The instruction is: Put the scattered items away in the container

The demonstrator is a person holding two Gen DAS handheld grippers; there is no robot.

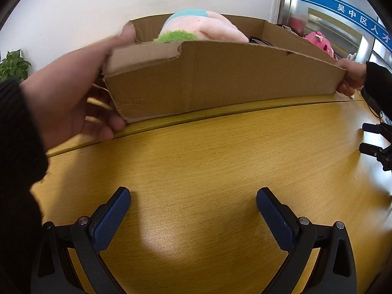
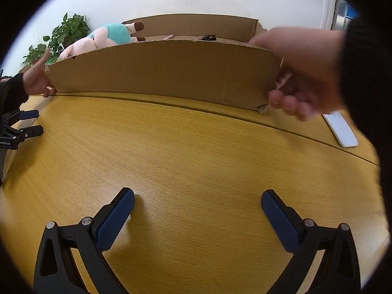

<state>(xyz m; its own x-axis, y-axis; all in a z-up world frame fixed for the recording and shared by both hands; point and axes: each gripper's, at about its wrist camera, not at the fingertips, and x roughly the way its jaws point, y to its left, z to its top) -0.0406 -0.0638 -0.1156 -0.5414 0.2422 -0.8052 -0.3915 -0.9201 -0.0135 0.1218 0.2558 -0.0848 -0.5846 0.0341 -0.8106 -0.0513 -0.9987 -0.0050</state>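
Cardboard fills my view: the open box (image 1: 220, 80) sits at the far side of the wooden counter (image 1: 208, 159), with a bare hand (image 1: 73, 98) gripping its left end and another hand (image 2: 301, 73) at its right end. A pink plush toy (image 1: 203, 29) in a teal top lies inside it. My left gripper (image 1: 193, 216) and right gripper (image 2: 197, 216) both hover over bare counter, jaws spread wide, holding nothing. A white remote (image 2: 340, 129) lies beside the box.
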